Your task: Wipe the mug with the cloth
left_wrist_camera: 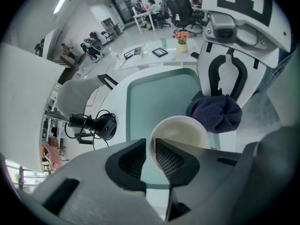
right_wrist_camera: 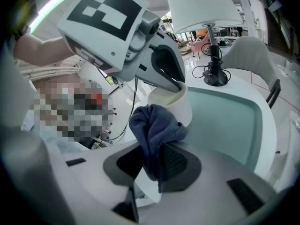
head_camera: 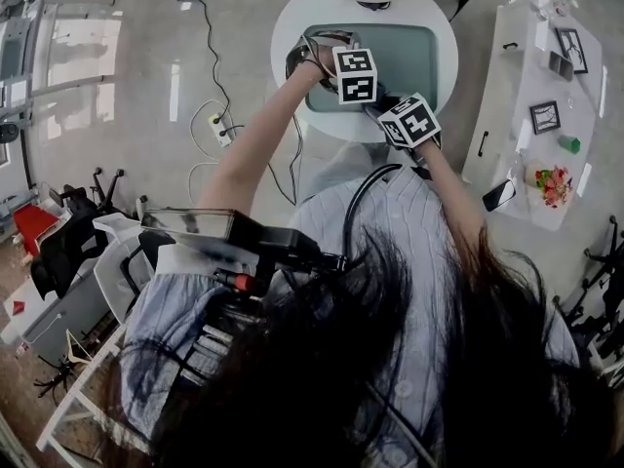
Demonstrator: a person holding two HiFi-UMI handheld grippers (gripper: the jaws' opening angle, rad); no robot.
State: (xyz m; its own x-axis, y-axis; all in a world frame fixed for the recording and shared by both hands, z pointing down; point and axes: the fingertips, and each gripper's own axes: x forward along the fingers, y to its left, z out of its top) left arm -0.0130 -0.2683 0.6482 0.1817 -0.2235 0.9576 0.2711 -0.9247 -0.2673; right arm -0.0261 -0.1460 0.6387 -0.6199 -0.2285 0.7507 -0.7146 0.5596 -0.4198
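Head view: a teal tray lies on the round white desk. In the left gripper view, the left tool pinches the cream mug by its rim, one jaw inside and one outside, above the tray. In the right gripper view, the right tool is clamped on the dark blue cloth, which touches the mug's outer wall.

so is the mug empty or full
Empty: the left gripper view looks into the mug and shows only its bare pale inside.
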